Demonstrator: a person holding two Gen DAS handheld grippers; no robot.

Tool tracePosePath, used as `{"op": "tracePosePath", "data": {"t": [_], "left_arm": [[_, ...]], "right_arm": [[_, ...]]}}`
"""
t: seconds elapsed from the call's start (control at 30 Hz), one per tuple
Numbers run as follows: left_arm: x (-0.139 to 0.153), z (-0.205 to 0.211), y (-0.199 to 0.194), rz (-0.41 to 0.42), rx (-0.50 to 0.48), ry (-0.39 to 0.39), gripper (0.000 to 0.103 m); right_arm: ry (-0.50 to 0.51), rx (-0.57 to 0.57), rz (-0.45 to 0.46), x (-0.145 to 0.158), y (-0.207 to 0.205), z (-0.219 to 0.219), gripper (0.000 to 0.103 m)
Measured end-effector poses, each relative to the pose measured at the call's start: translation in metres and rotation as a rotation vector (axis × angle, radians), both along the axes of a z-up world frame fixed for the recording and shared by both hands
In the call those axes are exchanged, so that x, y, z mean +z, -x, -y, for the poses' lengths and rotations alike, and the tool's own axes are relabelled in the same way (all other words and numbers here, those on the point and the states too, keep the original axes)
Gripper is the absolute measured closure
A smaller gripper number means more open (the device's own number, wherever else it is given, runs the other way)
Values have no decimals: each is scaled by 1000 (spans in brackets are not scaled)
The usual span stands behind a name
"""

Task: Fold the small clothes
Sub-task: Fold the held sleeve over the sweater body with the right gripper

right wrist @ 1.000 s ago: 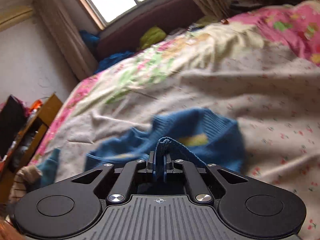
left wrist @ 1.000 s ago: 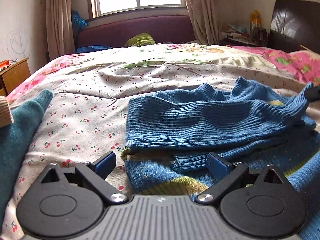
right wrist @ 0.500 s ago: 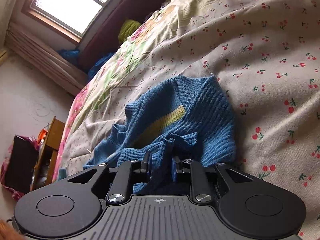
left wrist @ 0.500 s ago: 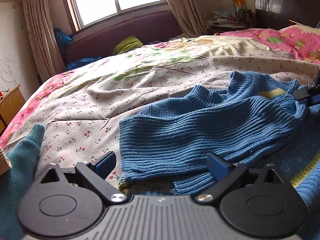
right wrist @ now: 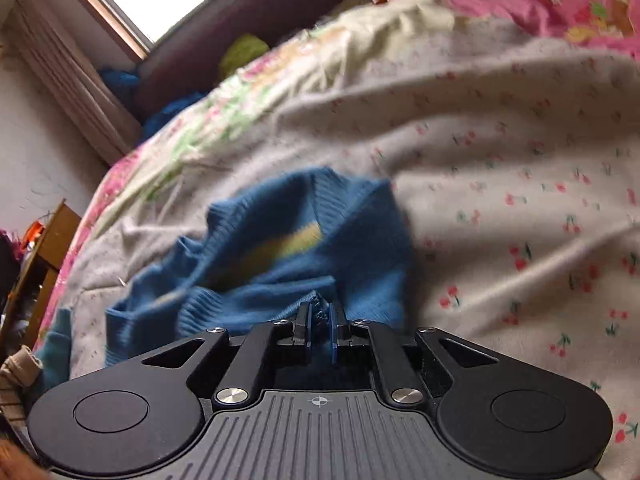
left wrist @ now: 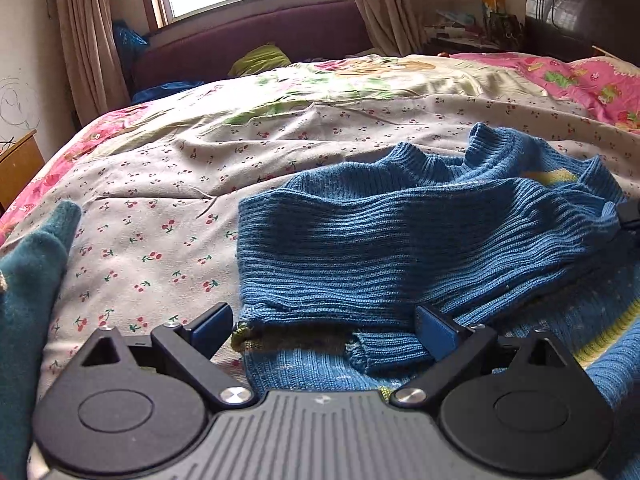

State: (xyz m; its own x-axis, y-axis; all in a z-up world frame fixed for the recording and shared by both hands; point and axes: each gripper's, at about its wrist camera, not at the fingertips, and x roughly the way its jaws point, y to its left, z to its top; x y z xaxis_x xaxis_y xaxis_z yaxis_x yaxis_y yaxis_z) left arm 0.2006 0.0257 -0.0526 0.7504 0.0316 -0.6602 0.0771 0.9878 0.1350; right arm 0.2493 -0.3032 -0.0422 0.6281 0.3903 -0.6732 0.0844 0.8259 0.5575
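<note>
A blue ribbed knit sweater [left wrist: 420, 248] with a yellow stripe lies on the cherry-print bedspread [left wrist: 168, 200], one part folded over its body. My left gripper [left wrist: 324, 326] is open, its fingers low over the sweater's near edge, holding nothing. My right gripper [right wrist: 320, 320] is nearly shut with a fold of the blue sweater [right wrist: 280, 248] between its pads. The right gripper's tip also shows at the right edge of the left wrist view [left wrist: 630, 214], at the sweater's far end.
A teal garment [left wrist: 28, 280] lies at the bed's left edge. A wooden bedside table [right wrist: 44, 248] stands to the left. A window, curtains and a purple couch [left wrist: 256, 36] are beyond the bed. A pink quilt [left wrist: 592, 80] is at the far right.
The right gripper loosened half a second ago and has closed on the sweater fold again while swinging, blurring its view. The folded part has settled flatter. The left gripper stayed open and barely moved.
</note>
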Motion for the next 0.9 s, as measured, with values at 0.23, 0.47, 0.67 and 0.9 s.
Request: {"op": "tracePosePath", "data": {"t": [0.23,0.47,0.67,0.9], "left_arm": [[9,2,0,15,-17,-21,0],[10,3,1,22,-35,-9,0],[10,-3,-5,17,-19,10,0],[32,-21,-7,88,32,60,0]], "right_arm": [[-180,-33,14,1,4,6,87],[-158,-64,-20,2,1,-4,58],[-114,-89,-44,2,-19,-20,92],[-200,66,302,83,-9,-48,95]]}}
